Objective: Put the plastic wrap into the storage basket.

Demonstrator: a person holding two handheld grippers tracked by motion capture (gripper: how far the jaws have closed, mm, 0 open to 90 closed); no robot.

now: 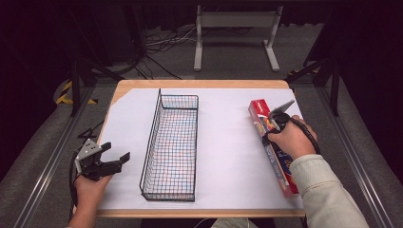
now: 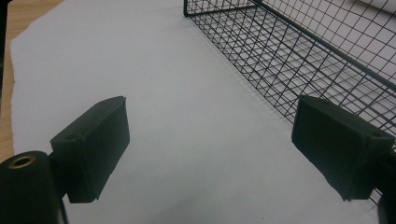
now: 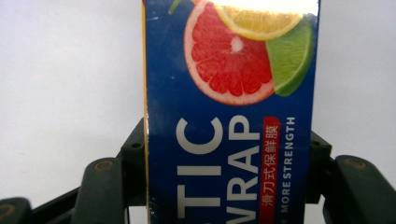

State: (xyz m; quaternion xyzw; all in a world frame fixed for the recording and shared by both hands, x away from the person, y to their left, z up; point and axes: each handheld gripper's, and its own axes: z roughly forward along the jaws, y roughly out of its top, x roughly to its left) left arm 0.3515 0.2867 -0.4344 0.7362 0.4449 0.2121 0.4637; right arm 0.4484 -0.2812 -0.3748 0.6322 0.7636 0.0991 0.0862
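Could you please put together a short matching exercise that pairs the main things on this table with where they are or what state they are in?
Things:
1. wire basket
2. plastic wrap box
3. left gripper
4. right gripper

Places or states:
A. lies along the right side of the white sheet
B. stands in the middle of the table with nothing in it
C. set astride the box, one side at each long edge
D. open over bare white paper beside the basket

Pairs: 1-B, 2-A, 3-D, 4-C
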